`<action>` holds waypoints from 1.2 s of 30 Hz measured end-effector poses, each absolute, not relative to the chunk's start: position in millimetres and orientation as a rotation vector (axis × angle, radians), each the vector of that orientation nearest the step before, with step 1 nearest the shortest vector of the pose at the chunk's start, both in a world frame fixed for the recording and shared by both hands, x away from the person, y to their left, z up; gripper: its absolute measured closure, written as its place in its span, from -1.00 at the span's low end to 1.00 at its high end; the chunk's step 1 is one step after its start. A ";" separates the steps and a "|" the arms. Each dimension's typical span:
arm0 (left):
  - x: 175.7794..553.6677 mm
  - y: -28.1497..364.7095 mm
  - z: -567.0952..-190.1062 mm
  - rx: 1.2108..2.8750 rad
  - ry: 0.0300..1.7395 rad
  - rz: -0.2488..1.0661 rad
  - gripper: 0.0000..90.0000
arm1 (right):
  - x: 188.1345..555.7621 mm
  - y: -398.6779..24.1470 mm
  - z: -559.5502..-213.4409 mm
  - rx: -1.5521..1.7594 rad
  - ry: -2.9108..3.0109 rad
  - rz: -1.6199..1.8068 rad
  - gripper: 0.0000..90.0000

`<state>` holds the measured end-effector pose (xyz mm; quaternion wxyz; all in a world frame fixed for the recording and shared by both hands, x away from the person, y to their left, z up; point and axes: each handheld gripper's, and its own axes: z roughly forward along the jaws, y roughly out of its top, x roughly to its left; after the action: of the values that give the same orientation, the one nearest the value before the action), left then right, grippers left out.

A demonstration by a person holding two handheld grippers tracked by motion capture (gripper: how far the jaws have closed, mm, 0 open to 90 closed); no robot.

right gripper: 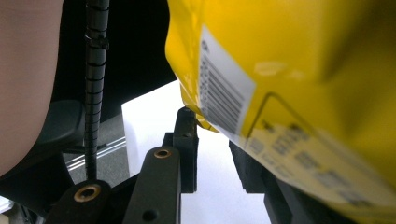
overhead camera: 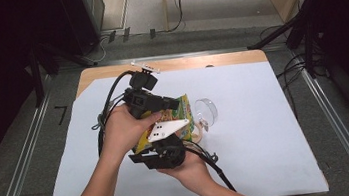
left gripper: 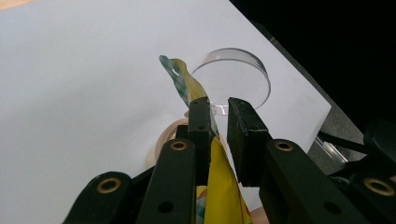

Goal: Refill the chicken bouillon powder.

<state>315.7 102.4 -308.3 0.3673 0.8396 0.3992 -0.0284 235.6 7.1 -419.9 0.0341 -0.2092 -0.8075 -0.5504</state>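
Yellow foil snack bag [overhead camera: 181, 120] held above the white sheet [overhead camera: 267, 132] covering the table [overhead camera: 173, 64], between the two claws near the sheet's middle.

Left side, high view: left claw [overhead camera: 175, 103] gripped by the left hand [overhead camera: 124, 132], reaching rightward onto the bag's upper end. In the left gripper view, the bag's crimped green-checked top edge [left gripper: 180, 81] stands up between the jaws; it lies against the left jaw, with a gap to the right jaw. Jaws narrow but not pressed together; cannot confirm a firm pinch.

Centre: bag's long axis runs from lower left to upper right in the high view, printed face upward, top end pointing away from the person.

Below it: right claw [overhead camera: 168, 146] in the right hand [overhead camera: 191, 169], under the bag's near end. In the right gripper view, the barcode side [right gripper: 224, 98] overhangs the jaws; jaws stand apart, right jaw hidden behind the bag. Grip cannot be told.

Right: clear plastic cup [overhead camera: 207, 110] on its side, and a roll of tape [overhead camera: 198, 134] just beside the bag.
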 end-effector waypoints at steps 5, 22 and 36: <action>315.7 102.3 -308.4 2.158 1.024 -0.073 0.78 | 235.6 7.3 -420.3 -0.645 -2.482 -1.693 0.64; 315.9 102.3 -308.4 2.159 1.023 -0.075 0.78 | 235.2 7.3 -419.9 -0.647 -2.479 -1.690 0.64; 316.0 102.3 -308.4 2.159 1.023 -0.075 0.78 | 235.0 7.4 -419.8 -0.649 -2.476 -1.691 0.64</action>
<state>316.0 102.3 -308.4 0.3671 0.8403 0.3980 -0.0290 235.0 7.4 -419.8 0.0372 -0.2113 -0.8065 -0.5509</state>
